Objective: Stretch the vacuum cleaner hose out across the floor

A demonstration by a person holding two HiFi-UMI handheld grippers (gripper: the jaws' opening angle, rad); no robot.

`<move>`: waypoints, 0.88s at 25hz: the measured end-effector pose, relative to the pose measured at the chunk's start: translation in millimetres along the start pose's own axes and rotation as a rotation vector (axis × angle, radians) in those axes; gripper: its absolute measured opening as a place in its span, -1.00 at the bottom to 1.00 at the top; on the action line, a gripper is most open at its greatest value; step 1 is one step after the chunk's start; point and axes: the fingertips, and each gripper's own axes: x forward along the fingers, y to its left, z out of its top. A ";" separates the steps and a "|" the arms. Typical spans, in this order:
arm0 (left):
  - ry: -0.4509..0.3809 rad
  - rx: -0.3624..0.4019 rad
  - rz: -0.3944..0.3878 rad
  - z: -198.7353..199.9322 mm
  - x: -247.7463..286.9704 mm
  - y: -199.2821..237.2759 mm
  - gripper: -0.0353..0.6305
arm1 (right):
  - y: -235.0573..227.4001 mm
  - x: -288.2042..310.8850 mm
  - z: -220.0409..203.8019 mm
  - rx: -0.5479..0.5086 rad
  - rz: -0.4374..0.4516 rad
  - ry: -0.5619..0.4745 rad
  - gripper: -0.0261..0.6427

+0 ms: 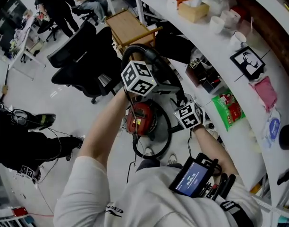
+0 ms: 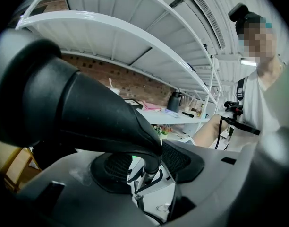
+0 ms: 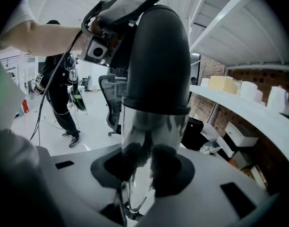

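Left claw (image 2: 148, 163) clamps handle (image 2: 88, 112) | right claw (image 3: 144, 169) clamps tube (image 3: 151, 126) | vacuum (image 1: 140, 117) partly hidden

A curved white desk (image 1: 215, 51) carries a tan box (image 1: 192, 9), white cups (image 1: 216, 23), a framed deer picture (image 1: 248, 63), a green packet (image 1: 228, 109) and a pink cloth (image 1: 266, 91). Black office chairs (image 1: 78, 63) stand beside a wooden stool (image 1: 128, 25).

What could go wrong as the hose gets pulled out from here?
1. The hose loops around the red vacuum cleaner; pulling may drag or tip it.
2. The office chairs stand close and could snag the hose.
3. The right claw clamps the smooth chrome tube, which might slip.
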 end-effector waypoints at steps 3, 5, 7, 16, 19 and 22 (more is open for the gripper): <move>0.003 0.004 -0.012 6.3 21.5 -16.9 -0.31 | -5.3 -20.6 -16.9 0.009 -0.013 -0.001 -0.55; 0.001 -0.004 -0.014 5.8 35.9 -29.0 -0.31 | -5.9 -34.4 -32.2 0.013 -0.017 0.008 -0.55; 0.000 -0.018 -0.015 4.0 51.6 -40.5 -0.31 | -6.8 -49.6 -47.3 0.018 -0.020 0.015 -0.55; -0.010 -0.071 -0.015 -4.9 122.2 -95.2 -0.30 | 0.9 -113.1 -118.5 0.078 -0.003 0.034 -0.55; -0.021 -0.070 -0.014 -4.5 143.4 -115.9 -0.29 | 5.7 -137.2 -134.8 0.116 -0.012 0.034 -0.55; -0.037 -0.058 -0.023 -2.7 162.5 -139.9 -0.27 | 11.1 -159.7 -152.9 0.149 -0.036 0.039 -0.55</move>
